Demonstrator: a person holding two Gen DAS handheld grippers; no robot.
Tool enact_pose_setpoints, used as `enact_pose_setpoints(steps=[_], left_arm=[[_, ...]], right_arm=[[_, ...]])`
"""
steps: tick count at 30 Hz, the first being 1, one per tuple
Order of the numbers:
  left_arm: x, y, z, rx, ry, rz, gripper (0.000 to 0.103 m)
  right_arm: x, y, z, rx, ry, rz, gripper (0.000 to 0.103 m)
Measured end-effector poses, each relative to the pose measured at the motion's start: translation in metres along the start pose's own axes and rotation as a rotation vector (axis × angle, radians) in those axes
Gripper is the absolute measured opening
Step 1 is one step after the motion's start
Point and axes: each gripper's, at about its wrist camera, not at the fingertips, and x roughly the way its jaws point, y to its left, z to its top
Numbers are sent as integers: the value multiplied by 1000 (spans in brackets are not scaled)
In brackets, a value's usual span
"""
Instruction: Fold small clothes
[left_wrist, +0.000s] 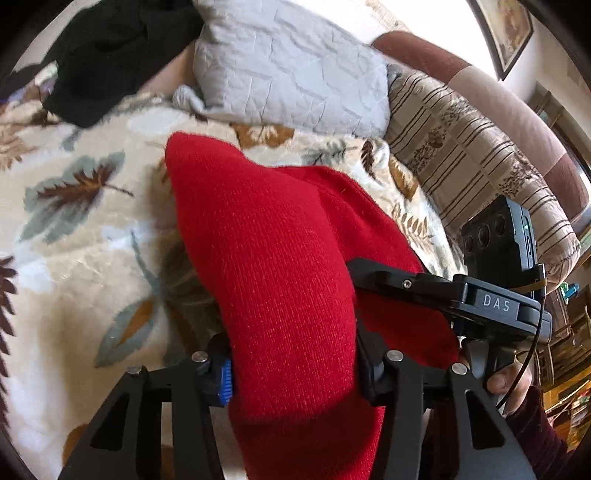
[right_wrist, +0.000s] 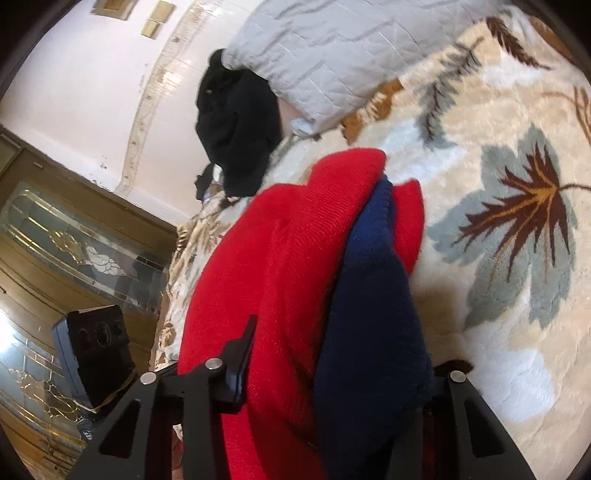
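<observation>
Left gripper (left_wrist: 295, 373): jaws pinched on the red knit garment (left_wrist: 273, 266), cloth packed between the blue-padded finger (left_wrist: 224, 382) and the opposite black one. The fabric fills the whole gap, so the jaws stand only as far apart as the bunched knit forces them.

Long axis of the garment runs straight out from the left claw, away along the fingers, ending in a rounded tip that points toward the grey quilted pillow (left_wrist: 291, 66). The free end droops onto the leaf-patterned blanket (left_wrist: 74, 206).

Right gripper (right_wrist: 334, 384): closed on the same garment; here it shows red (right_wrist: 258, 280) with a navy part (right_wrist: 369, 295) lying on top, both wedged between the jaws. The right-hand finger is hidden under the navy cloth. Long axis again leads forward from the claw, tip toward the pillow (right_wrist: 332, 48).

In the left wrist view the right gripper (left_wrist: 491, 306) sits just beside the left claw, on its right, touching the red knit; its body carries the letters DAS. The person's hand (left_wrist: 509, 384) grips its handle.

Farther out: a black garment (left_wrist: 107, 55) heaped beyond the blanket, next to the pillow. Right of the left claw, a striped sofa cushion (left_wrist: 476, 158).
</observation>
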Motion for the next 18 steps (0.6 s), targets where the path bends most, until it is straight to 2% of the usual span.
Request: enact_pose_setpoints(steps=[4,7,10,14,17,18], left_arm=[[-34,-5,-3,39,-72,31,52],[-57,-5,-5,59,-132,76,52],[-68,3,-7,50,-157,118,52],[-57,20,-9,21,-136,182,53],[-28,37,-13,-29,-65,239,54],[-16,44,-16,-46,-27,268,57]], right_arm=[[-12,23,-4,-51,-51,52,47],[-9,46,-6,-100,-85,81,47],[1,57,-10,-110,-90,99,47],[22,57,-15,-119,-73,50,46],[47,42,-18,-95,-14,-33,47],[59,36,-20,-78,18,-73,49]])
